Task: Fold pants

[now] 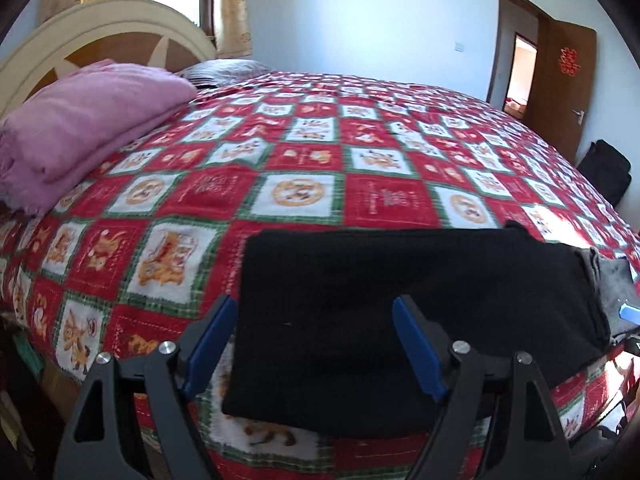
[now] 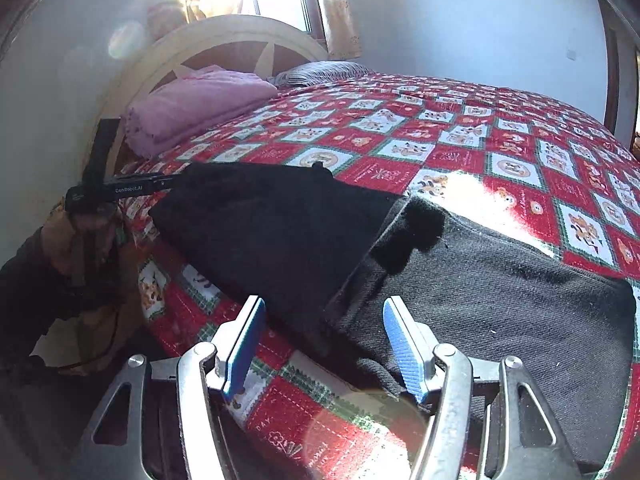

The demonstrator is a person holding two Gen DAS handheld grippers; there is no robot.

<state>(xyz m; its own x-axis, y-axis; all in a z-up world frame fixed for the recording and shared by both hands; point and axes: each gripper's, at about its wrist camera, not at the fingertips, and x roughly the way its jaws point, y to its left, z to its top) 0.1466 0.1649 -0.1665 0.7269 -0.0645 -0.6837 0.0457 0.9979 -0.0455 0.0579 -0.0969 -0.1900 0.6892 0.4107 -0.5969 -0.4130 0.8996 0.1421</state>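
Lying flat on the bed are the black pants point(image 1: 400, 320), folded over so the soft black inside is showing on one part and the grey outside point(image 2: 500, 312) on the other.

The left gripper point(image 1: 314, 344) is hanging just over the near edge of the pants. Its two blue fingers point(image 1: 210, 344) are standing wide apart. One finger is sitting off the side edge of the pants, over the blanket, and the other is over the black cloth. Nothing is being pinched between them.

The right gripper point(image 2: 324, 344) is hanging over the other part of the pants. Its blue fingers point(image 2: 404, 350) are apart too. The fold where black meets grey is lying between them, a little past the tips. One finger is over the grey cloth and the other is over the red blanket point(image 2: 460, 148). I am not seeing the pads press on anything.

From the right wrist view, the left gripper point(image 2: 120, 190) is showing far off past the fingers, at the far end of the black cloth, with a person's hand point(image 2: 86, 224) holding it.

Further beyond the fingers, a folded pink blanket point(image 1: 88, 120) is resting by the headboard point(image 1: 100, 28), well apart from the pants. A brown door point(image 1: 560, 80) is standing open.
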